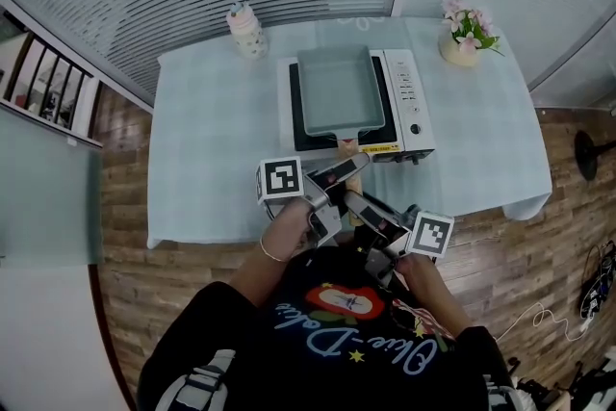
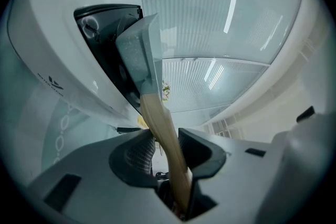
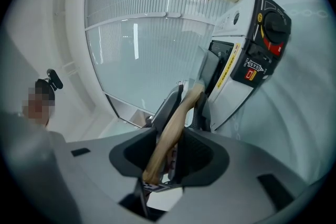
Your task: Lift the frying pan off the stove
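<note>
Currently left claw [image 2: 164,138] and right claw [image 3: 176,135] pinch the tan wooden handle [image 2: 159,122] of the grey square frying pan [image 1: 335,91]; grasp looks set, next lift level off the white stove [image 1: 411,106]

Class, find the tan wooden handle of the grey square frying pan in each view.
Head view: tan wooden handle at centre, just below grey square pan.
Left gripper view: handle lower centre, between jaws.
Right gripper view: handle lower centre, between jaws.
Shared landmark: white tabletop stove.

The left claw [image 1: 348,166] and right claw [image 1: 354,199] cover most of the wooden handle [image 1: 346,146] in the head view. Print on the stove [image 1: 409,111] beyond them is too small to read
</note>
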